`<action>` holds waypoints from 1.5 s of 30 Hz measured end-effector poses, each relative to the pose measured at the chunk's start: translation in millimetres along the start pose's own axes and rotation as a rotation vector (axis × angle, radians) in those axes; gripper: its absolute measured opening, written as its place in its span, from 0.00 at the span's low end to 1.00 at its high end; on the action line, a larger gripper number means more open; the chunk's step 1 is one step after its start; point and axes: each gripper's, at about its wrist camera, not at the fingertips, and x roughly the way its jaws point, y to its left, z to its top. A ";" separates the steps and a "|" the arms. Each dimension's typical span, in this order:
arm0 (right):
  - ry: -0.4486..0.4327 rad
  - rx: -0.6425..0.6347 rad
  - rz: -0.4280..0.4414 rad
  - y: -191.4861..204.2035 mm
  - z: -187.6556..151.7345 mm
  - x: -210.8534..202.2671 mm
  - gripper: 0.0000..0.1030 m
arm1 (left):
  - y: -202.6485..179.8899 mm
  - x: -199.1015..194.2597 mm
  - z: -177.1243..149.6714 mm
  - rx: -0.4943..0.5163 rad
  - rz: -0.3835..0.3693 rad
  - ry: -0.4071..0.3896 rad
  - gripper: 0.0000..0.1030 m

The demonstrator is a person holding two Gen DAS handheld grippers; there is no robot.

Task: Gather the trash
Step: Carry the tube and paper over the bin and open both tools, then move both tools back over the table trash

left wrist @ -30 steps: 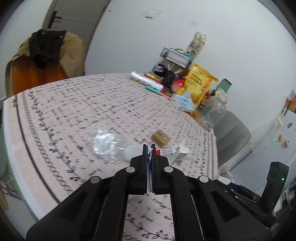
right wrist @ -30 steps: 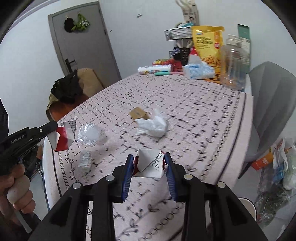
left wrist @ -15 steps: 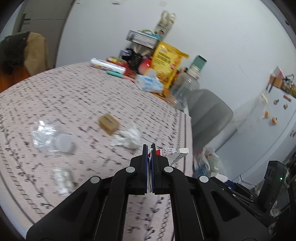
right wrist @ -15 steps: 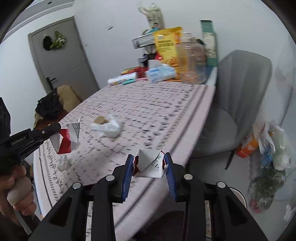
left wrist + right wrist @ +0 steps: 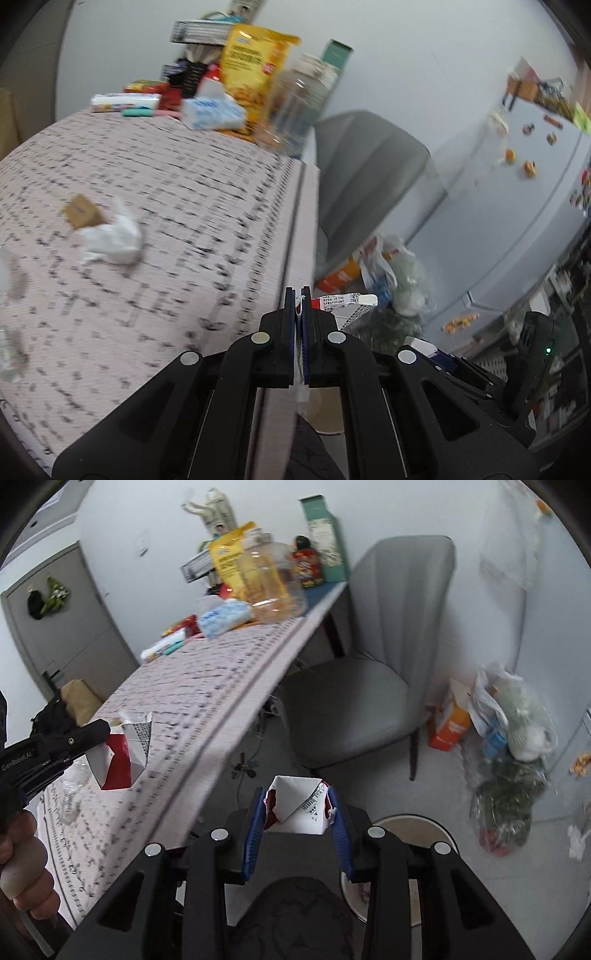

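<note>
My left gripper [image 5: 299, 295] is pinched tight on the thin edge of a torn red-and-white carton [image 5: 341, 304], the jaws nearly touching with only the card between them; the carton sticks out to the right of my fingertips, its long axis running sideways and slightly upward, its white printed end pointing away from the table [image 5: 155, 206]. In the right wrist view that same carton [image 5: 123, 753] hangs from the left gripper [image 5: 101, 731] above the tablecloth, open torn mouth upward, red side facing down and toward me. My right gripper [image 5: 297, 805] holds a second torn carton piece [image 5: 301, 808] across its width, jaws set moderately apart with the blue pads [image 5: 255, 830] pressing both sides; its folded white top points up and away from me, its barcode side facing the camera. This piece sits off the table edge, above the floor, near a round bin [image 5: 410, 827] whose rim shows just right of my fingers. On the table lie a crumpled white tissue [image 5: 110, 238] touching a small brown box [image 5: 81, 210]. A grey chair [image 5: 369, 672] stands beyond, with bagged rubbish [image 5: 506, 738] beside it.
</note>
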 end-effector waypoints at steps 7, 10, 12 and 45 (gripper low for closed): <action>0.026 0.076 -0.037 -41.6 -16.2 6.9 0.33 | -26.8 37.5 -11.0 0.031 -0.011 0.077 0.03; 0.034 0.113 -0.045 -60.9 -22.0 13.1 0.34 | -36.2 49.8 -14.9 0.047 -0.012 0.103 0.03; 0.029 0.135 -0.040 -71.7 -24.9 17.7 0.38 | -41.9 57.3 -17.5 0.056 -0.015 0.121 0.03; -0.003 0.306 -0.090 -149.6 -47.6 -16.5 0.81 | -83.0 102.8 -34.8 0.075 -0.106 0.235 0.90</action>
